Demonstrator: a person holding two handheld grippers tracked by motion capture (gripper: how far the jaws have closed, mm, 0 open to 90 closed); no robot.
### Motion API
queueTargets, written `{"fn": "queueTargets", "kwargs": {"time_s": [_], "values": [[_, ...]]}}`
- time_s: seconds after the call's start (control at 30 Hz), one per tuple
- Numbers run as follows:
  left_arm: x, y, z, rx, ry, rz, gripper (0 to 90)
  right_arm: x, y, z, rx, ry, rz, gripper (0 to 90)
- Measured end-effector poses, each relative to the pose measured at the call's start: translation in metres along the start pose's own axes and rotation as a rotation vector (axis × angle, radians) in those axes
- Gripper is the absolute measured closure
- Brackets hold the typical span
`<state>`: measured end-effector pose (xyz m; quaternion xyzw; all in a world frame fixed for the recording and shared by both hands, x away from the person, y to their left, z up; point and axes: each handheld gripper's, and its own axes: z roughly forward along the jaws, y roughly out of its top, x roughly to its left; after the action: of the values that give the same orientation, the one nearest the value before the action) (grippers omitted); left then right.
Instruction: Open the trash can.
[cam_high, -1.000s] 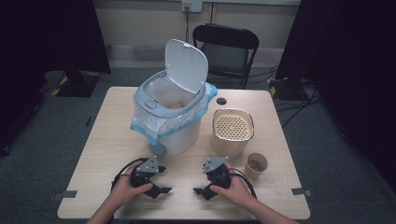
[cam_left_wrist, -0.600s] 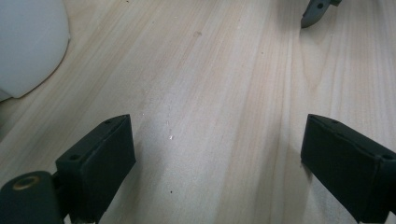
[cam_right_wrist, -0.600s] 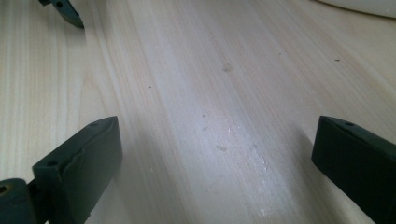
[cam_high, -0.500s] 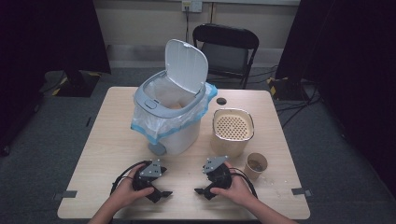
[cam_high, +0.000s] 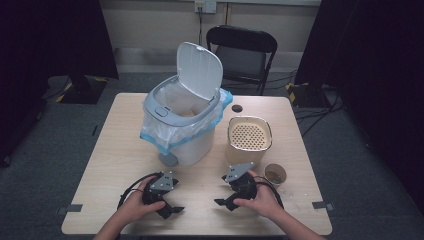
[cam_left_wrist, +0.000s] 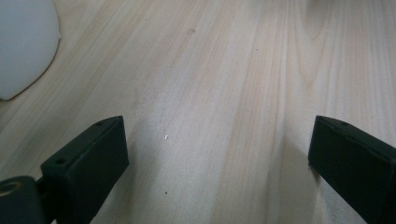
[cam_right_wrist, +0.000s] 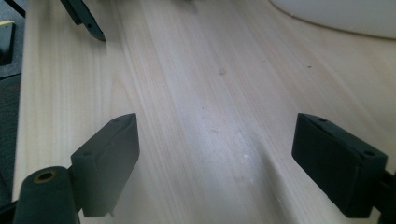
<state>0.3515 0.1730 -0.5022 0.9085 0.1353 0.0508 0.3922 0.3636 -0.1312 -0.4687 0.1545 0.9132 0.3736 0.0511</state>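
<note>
I have both grippers low over the near edge of the tabletop (cam_high: 115, 150), one in each hand. My left gripper (cam_high: 167, 210) sits near the front left; its jaws have just been opening and now stand wide apart, with only bare wood grain between them in the left gripper view (cam_left_wrist: 215, 154). My right gripper (cam_high: 225, 202) is just across from it, toward the front right. Its jaws are wide too, after closing in a little a moment back, and nothing lies between them in the right gripper view (cam_right_wrist: 215, 158). Neither gripper has hold of anything.

The nearest things are well ahead of me. The white bin (cam_high: 187, 145), lined with a blue-edged bag and with its lid (cam_high: 200, 70) tipped up and open, stands at the middle of the tabletop, beyond my left gripper. To its right is the cream perforated basket (cam_high: 249, 136), and just in front of that, beside my right hand (cam_high: 260, 200), a small brown cup (cam_high: 275, 174). A black chair (cam_high: 242, 47) stands behind the tabletop.
</note>
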Motion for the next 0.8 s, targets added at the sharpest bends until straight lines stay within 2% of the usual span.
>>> {"fn": "queueTargets", "kwargs": {"time_s": [0.1,0.53,0.63,0.7,0.8], "values": [[0.0,0.0,0.001,0.005,-0.009,0.005,1.3,0.0,0.003,-0.014,-0.017,0.003,-0.007,14.3],[-0.001,0.001,0.002,0.01,-0.012,0.009,0.0,-0.003,0.008,-0.05,-0.008,0.014,-0.037,14.9],[-0.001,0.001,0.002,0.01,-0.012,0.009,0.0,-0.006,0.006,-0.064,-0.015,0.004,-0.032,14.8],[-0.001,0.001,0.002,0.01,-0.012,0.009,0.0,-0.007,0.005,-0.069,-0.016,0.006,-0.017,14.8],[-0.001,0.001,0.002,0.01,-0.012,0.009,0.0,-0.009,0.003,-0.074,-0.015,-0.005,-0.019,14.8]]}}
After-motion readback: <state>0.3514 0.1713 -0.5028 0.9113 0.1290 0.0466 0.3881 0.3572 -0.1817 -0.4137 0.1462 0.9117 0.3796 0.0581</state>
